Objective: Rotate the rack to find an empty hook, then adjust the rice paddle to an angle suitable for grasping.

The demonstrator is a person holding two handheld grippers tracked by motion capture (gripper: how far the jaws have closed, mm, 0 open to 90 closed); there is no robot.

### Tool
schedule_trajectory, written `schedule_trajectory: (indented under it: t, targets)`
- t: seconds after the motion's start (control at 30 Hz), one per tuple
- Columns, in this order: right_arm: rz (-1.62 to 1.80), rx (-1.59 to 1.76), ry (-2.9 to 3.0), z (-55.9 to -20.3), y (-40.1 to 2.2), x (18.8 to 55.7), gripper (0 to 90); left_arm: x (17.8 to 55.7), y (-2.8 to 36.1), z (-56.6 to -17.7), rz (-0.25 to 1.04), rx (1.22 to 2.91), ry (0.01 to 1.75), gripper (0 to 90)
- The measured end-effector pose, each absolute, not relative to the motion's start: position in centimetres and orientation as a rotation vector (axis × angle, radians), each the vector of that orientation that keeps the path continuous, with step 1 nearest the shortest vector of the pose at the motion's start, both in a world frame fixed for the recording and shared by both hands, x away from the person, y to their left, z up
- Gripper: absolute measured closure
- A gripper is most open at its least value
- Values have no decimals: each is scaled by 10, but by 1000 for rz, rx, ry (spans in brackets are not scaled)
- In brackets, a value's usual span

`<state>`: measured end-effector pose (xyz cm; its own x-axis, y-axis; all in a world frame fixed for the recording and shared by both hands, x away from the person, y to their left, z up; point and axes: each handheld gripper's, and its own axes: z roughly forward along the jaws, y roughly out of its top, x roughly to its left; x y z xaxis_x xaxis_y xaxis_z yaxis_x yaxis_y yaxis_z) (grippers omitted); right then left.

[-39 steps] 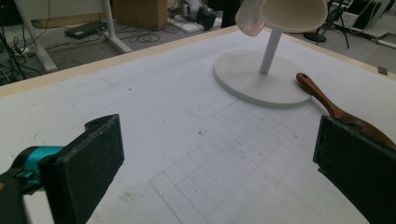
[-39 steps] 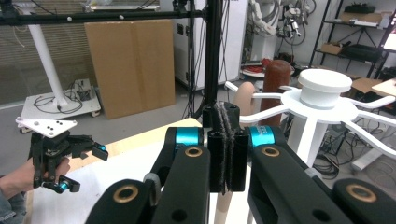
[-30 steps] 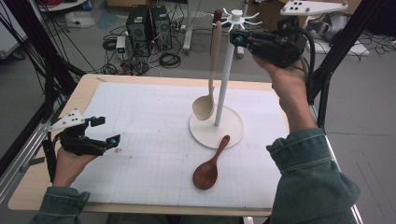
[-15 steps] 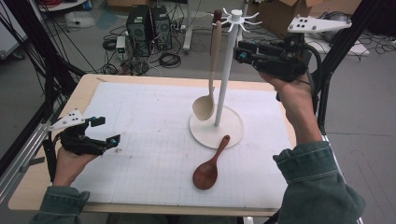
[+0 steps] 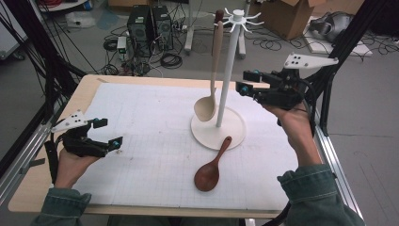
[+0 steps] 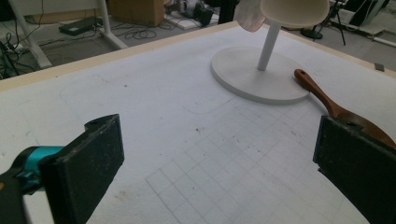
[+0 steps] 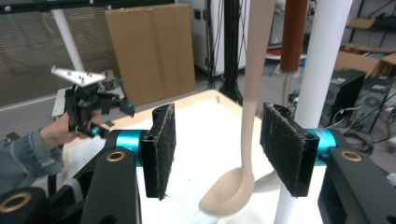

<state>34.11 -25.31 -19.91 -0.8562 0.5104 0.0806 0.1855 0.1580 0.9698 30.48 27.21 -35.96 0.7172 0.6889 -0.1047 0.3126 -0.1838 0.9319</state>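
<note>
Spoons first: the brown spoon (image 5: 210, 168) lies flat on the mat, handle tip by the rack (image 5: 234, 122) base; the pale one (image 5: 210, 94) hangs there. Likely light, stiff, smooth wood; best pinched mid-handle. Right gripper (image 5: 242, 82), jaws just opening and empty, sits beside the pole; left gripper (image 5: 107, 134) rests released. Table edges lie well apart, room ample
</note>
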Motion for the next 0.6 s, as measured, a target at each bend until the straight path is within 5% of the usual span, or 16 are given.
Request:
schedule_trajectory:
  t: [0.6]
  targets:
    - [1601, 762, 2313, -274, -259, 328, 517, 306, 270, -362, 408, 1789, 794, 24]
